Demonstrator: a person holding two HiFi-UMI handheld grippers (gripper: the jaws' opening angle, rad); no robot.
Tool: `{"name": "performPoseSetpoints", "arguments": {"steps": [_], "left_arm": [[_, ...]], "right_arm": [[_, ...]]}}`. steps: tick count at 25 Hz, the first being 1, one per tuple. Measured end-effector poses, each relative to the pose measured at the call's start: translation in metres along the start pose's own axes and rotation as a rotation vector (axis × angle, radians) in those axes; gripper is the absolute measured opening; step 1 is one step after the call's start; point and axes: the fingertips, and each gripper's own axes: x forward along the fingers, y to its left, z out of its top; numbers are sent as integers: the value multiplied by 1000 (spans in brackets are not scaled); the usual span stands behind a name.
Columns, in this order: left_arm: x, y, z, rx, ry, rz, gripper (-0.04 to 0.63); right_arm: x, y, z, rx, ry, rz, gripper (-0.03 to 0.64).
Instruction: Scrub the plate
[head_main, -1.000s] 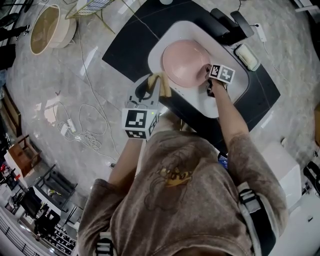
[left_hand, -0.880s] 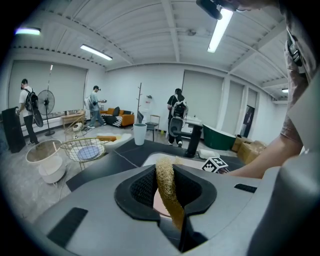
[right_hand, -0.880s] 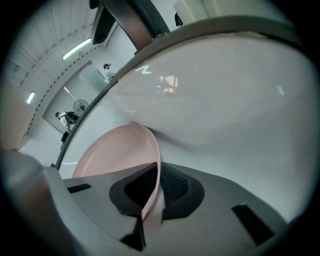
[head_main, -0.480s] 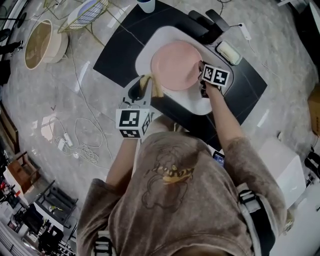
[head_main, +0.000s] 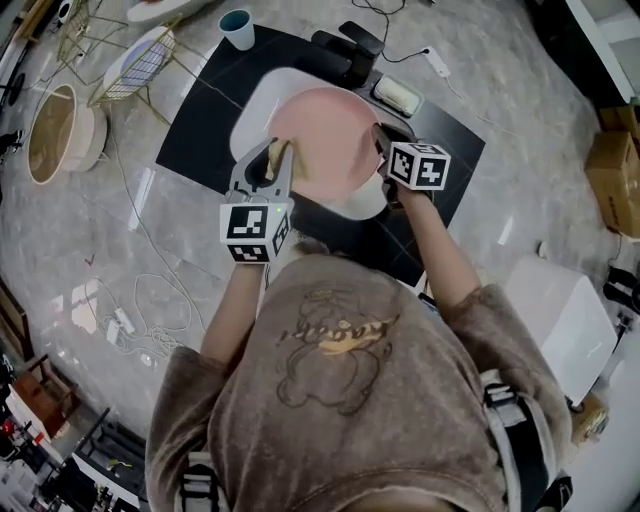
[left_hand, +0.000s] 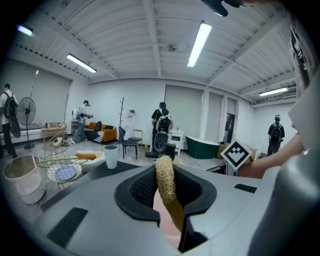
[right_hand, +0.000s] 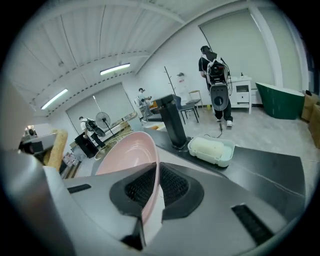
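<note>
The right tool (head_main: 381, 146) is clamped on the right rim of the pink plate (head_main: 325, 140). Its jaws have just been closing, and in the right gripper view the thin pink edge sits between the two dark pads, with the rest of the plate reaching away to the left. The plate is over the white basin (head_main: 252, 108) in the middle of the black tabletop (head_main: 195, 122), its broad face turned up toward the person. The left tool (head_main: 270, 163) is narrow and grips a tan loofah scrubber (head_main: 284, 160). In the left gripper view the fibrous strip stands upright between the pads and sticks out past them. The scrubber is at the plate's left edge, and pink shows just behind it, but whether the two touch cannot be told. On the far side of the basin stands a black stand (head_main: 350, 45), with a pale soap tray (head_main: 398, 95) just to its right. A cup (head_main: 238, 27) stands at the far left corner of the tabletop.
</note>
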Motion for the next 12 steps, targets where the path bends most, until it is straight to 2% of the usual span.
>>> {"name": "performPoseSetpoints", "arguments": {"steps": [7, 12], "left_arm": [[16, -66, 27, 92, -26, -134, 78], [25, -113, 22, 165, 29, -242, 78]], "right_arm": [[-85, 17, 15, -12, -81, 7, 21], [-127, 25, 5, -18, -125, 0, 21]]}}
